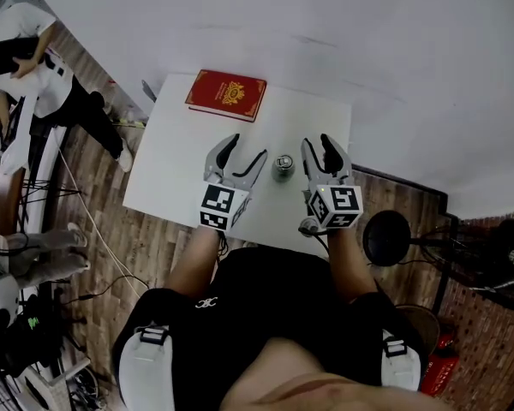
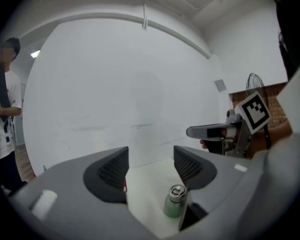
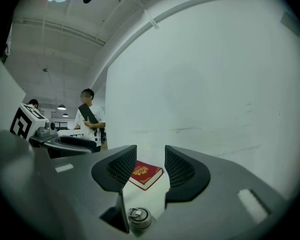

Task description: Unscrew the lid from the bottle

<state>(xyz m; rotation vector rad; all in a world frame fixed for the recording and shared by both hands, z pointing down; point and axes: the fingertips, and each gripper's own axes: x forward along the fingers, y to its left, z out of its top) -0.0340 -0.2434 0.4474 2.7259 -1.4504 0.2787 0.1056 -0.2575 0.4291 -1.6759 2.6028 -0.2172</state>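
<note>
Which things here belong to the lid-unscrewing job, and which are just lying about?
Job:
- small green metal bottle
- its round silver screw lid
- left hand-held gripper, open, holding nothing
- right hand-held gripper, open, holding nothing

Lying about:
- red hardcover book with gold emblem, at the far edge of the white table

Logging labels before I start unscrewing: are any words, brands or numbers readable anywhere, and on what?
No readable text anywhere.
Red book: gold emblem on the cover, lettering too small to read.
Bottle: no label legible.
Marker cubes: black-and-white square patterns, no words.
Shorts: small white logo, illegible.
</note>
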